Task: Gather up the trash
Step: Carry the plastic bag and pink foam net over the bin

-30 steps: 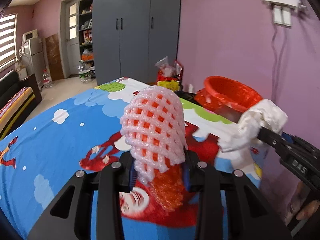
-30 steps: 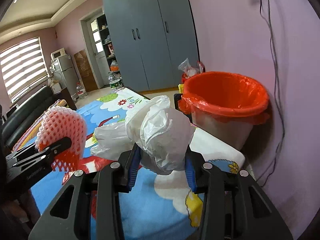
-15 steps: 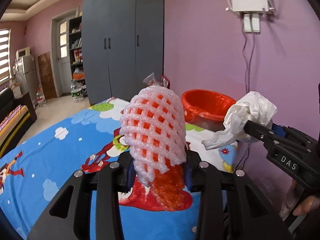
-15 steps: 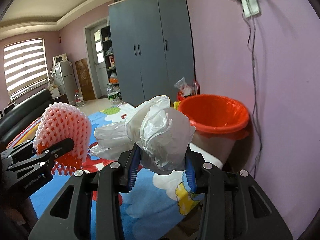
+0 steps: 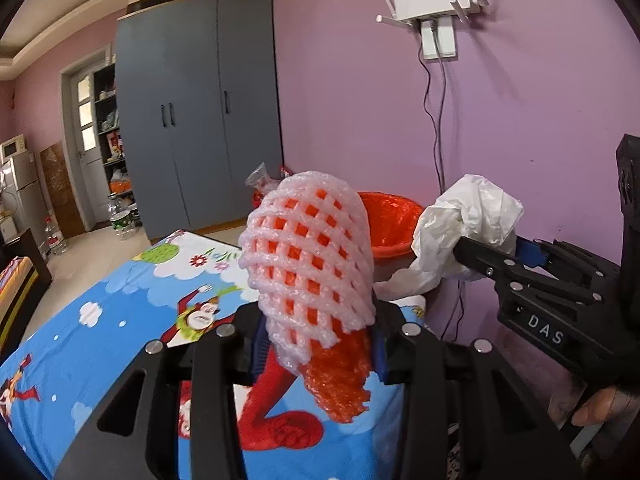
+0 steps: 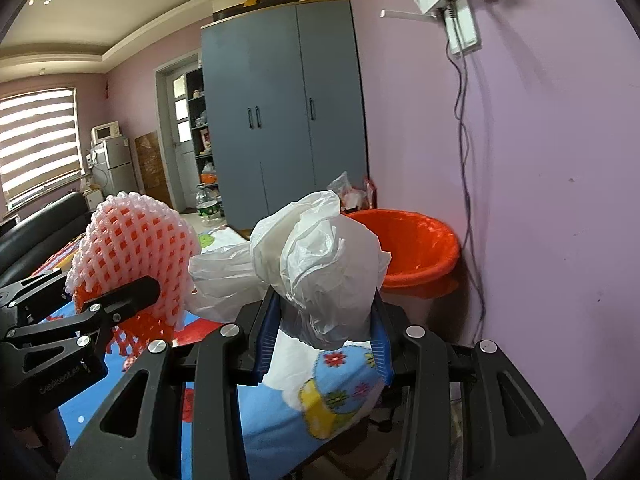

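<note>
Left tool point(image 5: 316, 344) grips foam net point(image 5: 308, 264); right tool point(image 5: 486, 254) grips bag point(image 5: 468, 216).

Bed point(image 5: 120, 300) covered by blue cartoon-print sheet point(image 6: 344, 376) with clouds, flowers, red figures. Nothing loose seen lying on its visible surface. Its far corner sits just beside the orange-lined bin point(image 6: 416, 248) by the wall.

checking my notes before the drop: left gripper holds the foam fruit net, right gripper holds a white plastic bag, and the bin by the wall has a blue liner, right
Not quite: the bin by the wall has an orange-red liner, not blue, as the right wrist view shows. The rest stands: the left gripper holds the foam fruit net and the right gripper holds the white plastic bag.
</note>
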The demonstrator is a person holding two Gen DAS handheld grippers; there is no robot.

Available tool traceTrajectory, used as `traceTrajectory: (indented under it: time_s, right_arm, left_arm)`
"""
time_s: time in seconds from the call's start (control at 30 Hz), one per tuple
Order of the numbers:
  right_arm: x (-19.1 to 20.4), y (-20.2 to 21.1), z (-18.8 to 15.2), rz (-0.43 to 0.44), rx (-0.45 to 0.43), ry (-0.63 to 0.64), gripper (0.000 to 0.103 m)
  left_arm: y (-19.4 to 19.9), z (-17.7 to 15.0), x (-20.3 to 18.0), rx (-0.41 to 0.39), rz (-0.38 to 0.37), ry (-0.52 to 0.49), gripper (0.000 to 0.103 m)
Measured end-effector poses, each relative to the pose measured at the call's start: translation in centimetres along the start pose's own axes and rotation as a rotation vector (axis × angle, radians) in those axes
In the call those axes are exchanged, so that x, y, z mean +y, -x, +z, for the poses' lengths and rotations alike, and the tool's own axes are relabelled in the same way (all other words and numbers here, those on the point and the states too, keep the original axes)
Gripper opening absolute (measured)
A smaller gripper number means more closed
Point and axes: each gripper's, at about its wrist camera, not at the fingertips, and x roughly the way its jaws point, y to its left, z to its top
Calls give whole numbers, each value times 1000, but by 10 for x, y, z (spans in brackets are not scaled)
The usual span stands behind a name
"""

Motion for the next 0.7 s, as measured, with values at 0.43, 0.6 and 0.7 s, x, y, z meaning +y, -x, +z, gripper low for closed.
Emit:
traceTrajectory:
  time_s: [0.43,0.6,0.7]
  right_arm:
    - [-36,-38,26,-45,-1,-7,39]
    - [-53,-61,40,-63,1,-8,40]
    - [-65,-80,48,-78,5,-12,40]
  left_arm:
    - [-59,49,-12,-1,-86,-17,40]
    - [-88,70,-17,-2,-108,-37,43]
    - [-110,80,-19,0,-113,-50,45]
